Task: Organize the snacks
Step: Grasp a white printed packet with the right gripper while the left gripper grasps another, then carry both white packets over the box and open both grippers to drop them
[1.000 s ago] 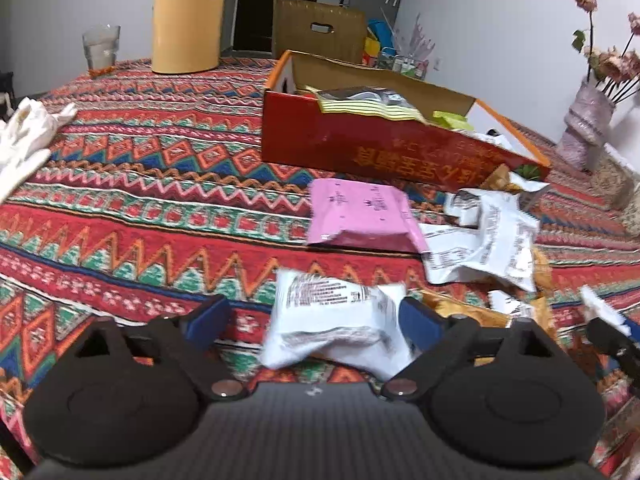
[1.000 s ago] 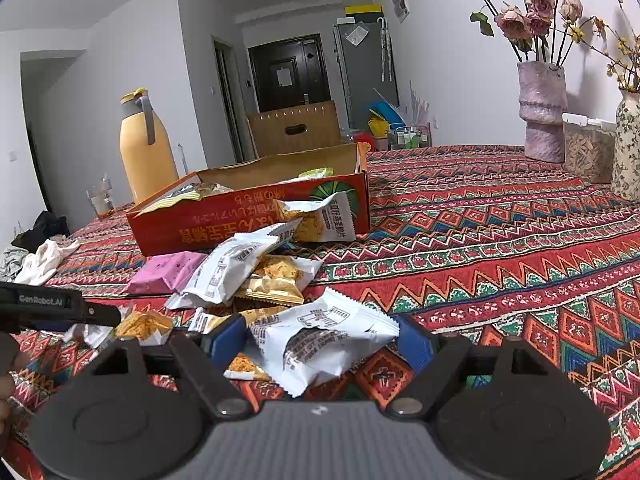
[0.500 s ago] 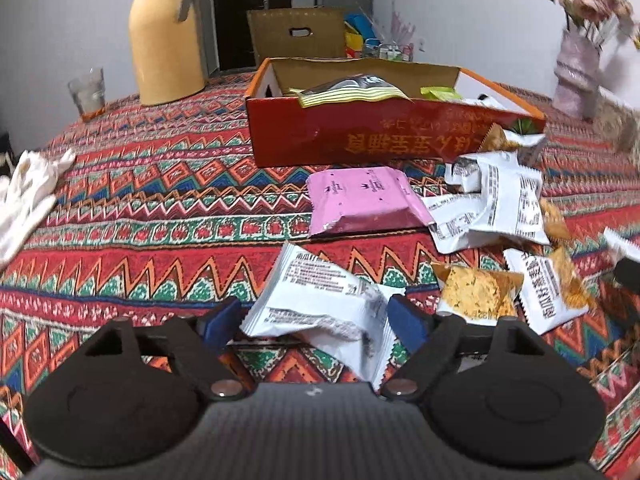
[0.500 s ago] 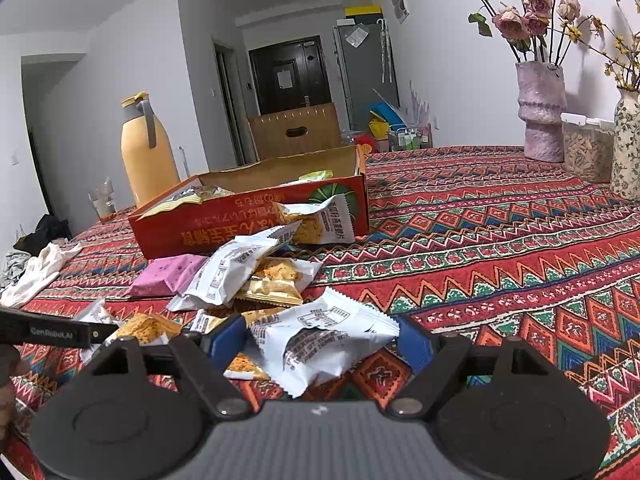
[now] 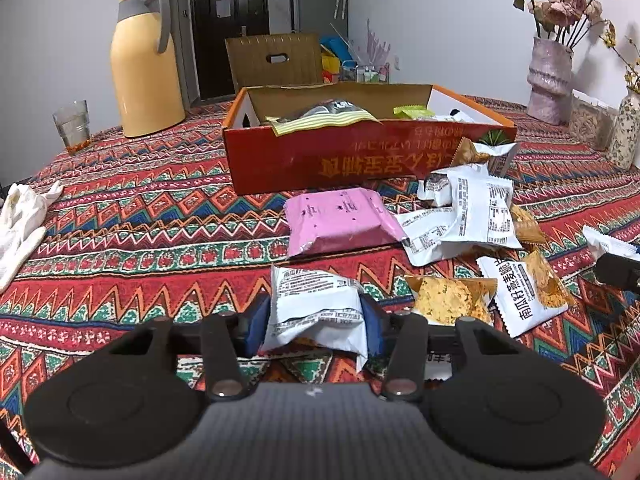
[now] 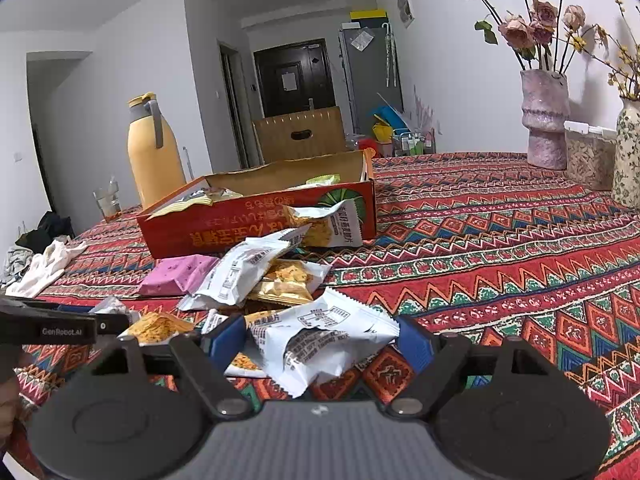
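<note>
My left gripper [image 5: 314, 328] has a white snack packet [image 5: 316, 300] between its blue pads. The jaws are closing and the pads press its sides, which crumple. My right gripper [image 6: 322, 344] holds another white snack packet [image 6: 320, 332] that spans the whole gap from pad to pad. Beyond both stands the open red cardboard box [image 5: 360, 160] with a few snacks inside. A pink packet [image 5: 340, 220] and several white and golden packets [image 5: 472, 216] lie loose in front of the box. The left gripper's finger [image 6: 60, 328] shows at the left edge of the right wrist view.
A patterned red cloth [image 5: 140, 240] covers the table. At the far left stand a yellow thermos [image 5: 140, 80] and a glass [image 5: 72, 124], with a white cloth [image 5: 20, 220] nearer. Vases [image 5: 550, 80] and a container line the right side. A brown carton [image 5: 276, 60] stands behind the table.
The left jaws have come together from wide apart onto the white packet, and the left view has rolled level. The right gripper and its packet have not moved.
</note>
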Tool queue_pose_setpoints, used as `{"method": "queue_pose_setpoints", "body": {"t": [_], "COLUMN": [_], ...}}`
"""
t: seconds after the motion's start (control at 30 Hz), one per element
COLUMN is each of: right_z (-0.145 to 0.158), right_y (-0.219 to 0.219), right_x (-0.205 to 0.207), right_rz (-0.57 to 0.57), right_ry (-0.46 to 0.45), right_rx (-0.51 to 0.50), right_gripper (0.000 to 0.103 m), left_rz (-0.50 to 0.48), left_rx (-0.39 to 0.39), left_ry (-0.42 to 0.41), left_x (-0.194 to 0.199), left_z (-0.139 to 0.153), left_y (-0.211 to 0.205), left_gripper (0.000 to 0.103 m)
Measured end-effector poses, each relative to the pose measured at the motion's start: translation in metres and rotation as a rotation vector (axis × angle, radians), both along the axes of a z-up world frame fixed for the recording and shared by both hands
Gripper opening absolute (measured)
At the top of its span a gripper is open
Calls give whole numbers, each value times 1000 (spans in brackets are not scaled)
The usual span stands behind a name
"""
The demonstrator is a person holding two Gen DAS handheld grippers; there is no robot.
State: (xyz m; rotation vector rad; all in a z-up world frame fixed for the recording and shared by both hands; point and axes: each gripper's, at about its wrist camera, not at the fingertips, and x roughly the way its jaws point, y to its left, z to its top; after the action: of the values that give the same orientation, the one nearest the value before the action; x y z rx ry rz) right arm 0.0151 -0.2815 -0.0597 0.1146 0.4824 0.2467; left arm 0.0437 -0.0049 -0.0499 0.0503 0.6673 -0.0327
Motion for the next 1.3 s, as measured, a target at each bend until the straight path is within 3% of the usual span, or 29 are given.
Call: {"method": "queue_pose_setpoints", "body": {"t": [0.27, 0.7, 1.0, 1.3], "right_z": [8, 39, 62, 81], "right_y": [9, 23, 30, 37], "right_x": [-6, 2, 32, 87], "right_rz": [9, 21, 29, 39], "right_ry": [-25, -110, -162, -187], "right_rx": [-18, -36, -32, -26], "right_gripper": [81, 81, 81, 81], "left_rz": [13, 37, 48, 61], "left_rx": [-16, -51, -69, -88], "left_ry": [-55, -191, -237, -274], "left_x": [-9, -10, 14, 59], "left_z": [15, 64, 88, 113], "left_y": [6, 11, 8, 3], "left_gripper": [48, 48, 48, 48]}}
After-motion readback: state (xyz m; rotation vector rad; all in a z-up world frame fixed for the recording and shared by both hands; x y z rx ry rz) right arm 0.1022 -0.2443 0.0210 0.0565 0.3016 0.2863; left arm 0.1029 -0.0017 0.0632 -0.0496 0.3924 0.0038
